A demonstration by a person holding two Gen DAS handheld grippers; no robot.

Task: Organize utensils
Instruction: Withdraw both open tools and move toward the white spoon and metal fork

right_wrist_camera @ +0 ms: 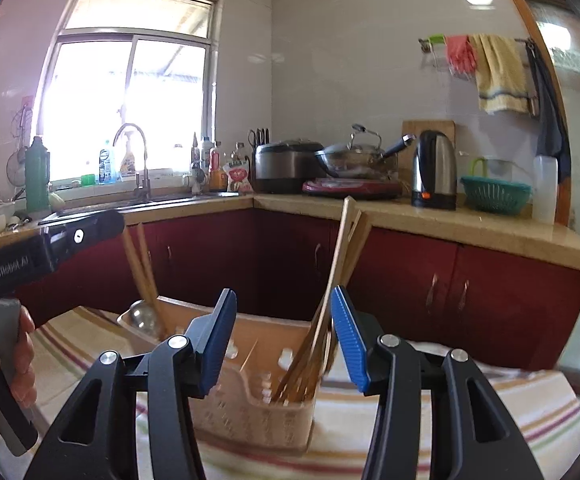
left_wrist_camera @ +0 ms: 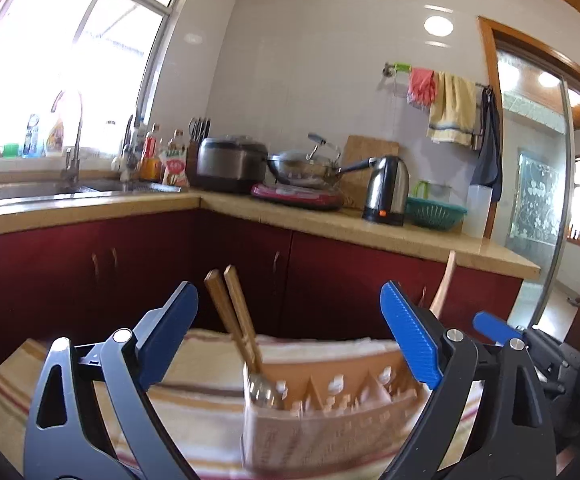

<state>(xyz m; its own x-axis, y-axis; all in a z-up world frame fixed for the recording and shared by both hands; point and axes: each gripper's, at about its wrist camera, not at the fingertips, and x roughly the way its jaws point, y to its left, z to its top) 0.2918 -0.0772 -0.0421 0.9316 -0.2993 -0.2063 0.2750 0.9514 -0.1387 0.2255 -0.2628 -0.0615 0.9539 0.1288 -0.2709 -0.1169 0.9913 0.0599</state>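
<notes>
Striped cloth (right_wrist_camera: 470,412) in cream, red and yellow covers the surface on which a pinkish plastic utensil caddy (right_wrist_camera: 249,412) stands, its perforated walls dividing it into compartments. At the caddy's left end, a metal ladle (right_wrist_camera: 143,315) rests with its bowl just above the rim, and a pair of brown chopsticks (left_wrist_camera: 233,312) leans upright beside it. Further right, a bundle of wooden chopsticks and a wooden spatula (right_wrist_camera: 330,292) stands tilted in the right-hand compartment.

Seen from its own camera, the left hand-held gripper (left_wrist_camera: 290,340) hangs over the caddy with its blue pads spread wide apart and nothing between them. The right hand-held gripper (right_wrist_camera: 283,340) is likewise parted, its blue fingers (right_wrist_camera: 348,340) flanking the leaning wooden bundle; whether the right pad touches the bundle cannot be told.

Behind, red cabinets carry a beige kitchen counter (right_wrist_camera: 450,216). Along it, from left, sit a steel sink with a curved tap (right_wrist_camera: 137,152), a rice cooker (right_wrist_camera: 287,164), a wok (right_wrist_camera: 354,160) on a red cooktop, an electric kettle (right_wrist_camera: 434,168) and a green basket (right_wrist_camera: 494,194).
</notes>
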